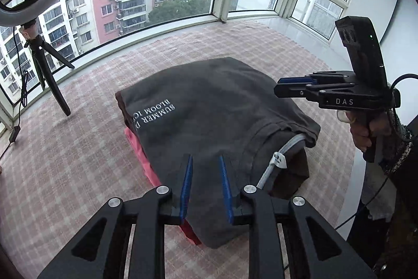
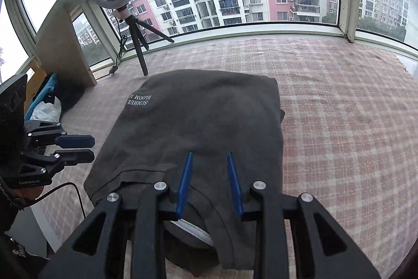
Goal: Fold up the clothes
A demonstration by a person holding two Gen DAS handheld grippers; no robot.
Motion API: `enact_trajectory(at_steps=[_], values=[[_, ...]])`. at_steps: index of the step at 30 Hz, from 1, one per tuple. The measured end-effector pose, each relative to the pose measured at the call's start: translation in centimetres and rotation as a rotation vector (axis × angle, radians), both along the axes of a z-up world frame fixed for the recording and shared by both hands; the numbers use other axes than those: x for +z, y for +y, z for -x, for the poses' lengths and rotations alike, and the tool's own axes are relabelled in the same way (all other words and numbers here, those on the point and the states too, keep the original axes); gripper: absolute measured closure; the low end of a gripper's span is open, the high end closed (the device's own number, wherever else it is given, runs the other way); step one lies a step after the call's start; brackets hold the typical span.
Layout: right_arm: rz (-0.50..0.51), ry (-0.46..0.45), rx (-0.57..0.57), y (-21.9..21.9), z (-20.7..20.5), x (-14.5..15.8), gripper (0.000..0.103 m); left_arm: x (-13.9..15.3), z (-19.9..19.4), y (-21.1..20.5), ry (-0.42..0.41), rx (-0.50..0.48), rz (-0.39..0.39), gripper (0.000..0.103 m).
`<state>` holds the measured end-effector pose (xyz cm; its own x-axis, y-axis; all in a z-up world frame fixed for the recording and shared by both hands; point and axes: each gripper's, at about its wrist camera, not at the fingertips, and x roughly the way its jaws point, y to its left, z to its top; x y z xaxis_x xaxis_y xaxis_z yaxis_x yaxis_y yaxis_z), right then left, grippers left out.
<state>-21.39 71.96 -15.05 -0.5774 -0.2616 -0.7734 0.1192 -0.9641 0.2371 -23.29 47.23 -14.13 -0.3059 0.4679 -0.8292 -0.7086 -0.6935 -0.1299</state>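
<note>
A folded dark grey T-shirt (image 1: 209, 111) with white lettering lies on top of a stack with a red garment (image 1: 146, 161) and a brown one (image 1: 290, 177) beneath it, on the checked cloth. It also shows in the right wrist view (image 2: 203, 117). My left gripper (image 1: 206, 161) hovers over the shirt's near edge, open and empty. My right gripper (image 2: 209, 158) hovers over the collar end, open and empty. In the left wrist view the right gripper (image 1: 280, 86) is at the right, above the shirt. In the right wrist view the left gripper (image 2: 90, 147) is at the left.
A pink checked cloth (image 2: 339, 122) covers the surface up to the bay windows. A ring light on a black tripod (image 2: 135, 38) stands at the far left, with a cable. A beige board (image 2: 65, 49) and a pile of blue and white items (image 2: 44, 106) lie left.
</note>
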Motion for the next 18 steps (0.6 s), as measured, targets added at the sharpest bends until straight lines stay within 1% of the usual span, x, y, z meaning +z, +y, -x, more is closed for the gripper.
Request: enact_trajectory(at_steps=[2, 3, 5, 6, 8, 9, 11, 12, 13, 14, 16, 18], values=[[-0.049, -0.059, -0.024, -0.5, -1.2, -1.8, 0.073, -2.1, -0.7, -0.6, -0.050, 0.004, 0.050, 0.081], [-0.080, -0.068, -0.028, -0.6, -2.2, -2.2, 0.073, -3.1, -1.0, -1.3, -0.080, 0.015, 0.070, 0.081], [-0.132, -0.083, -0.043, -0.6, -4.3, -2.7, 0.072, -3.4, -2.0, -4.0, -0.110, 0.047, 0.087, 0.081], [-0.139, -0.091, -0.073, -0.3, -5.5, -2.3, 0.066, -3.2, -2.7, -5.6, -0.116, 0.061, 0.094, 0.081], [-0.116, -0.099, -0.132, -0.1, -8.1, -1.3, 0.065, -2.6, -4.4, -8.9, -0.111, 0.086, 0.125, 0.083], [-0.097, -0.097, -0.159, -0.1, -9.5, -0.7, 0.065, -2.2, -5.6, -10.4, -0.110, 0.091, 0.127, 0.083], [-0.058, -0.091, -0.213, -0.1, -12.2, 0.5, 0.063, -1.5, -7.8, -13.0, -0.105, 0.100, 0.113, 0.082], [-0.040, -0.085, -0.234, -0.4, -13.4, 1.0, 0.059, -1.2, -8.7, -14.1, -0.101, 0.105, 0.098, 0.079], [-0.025, -0.074, -0.246, -1.2, -14.4, 1.3, 0.052, -1.6, -9.4, -14.4, -0.107, 0.103, 0.096, 0.077], [-0.011, -0.062, -0.257, -2.0, -15.3, 1.6, 0.049, -2.3, -9.9, -14.6, -0.116, 0.099, 0.096, 0.075], [0.013, -0.039, -0.278, -3.7, -17.2, 1.9, 0.047, -3.5, -11.1, -15.1, -0.134, 0.092, 0.097, 0.075], [-0.008, -0.031, -0.284, -5.9, -18.3, 1.3, 0.047, -4.8, -12.2, -15.4, -0.143, 0.086, 0.111, 0.075]])
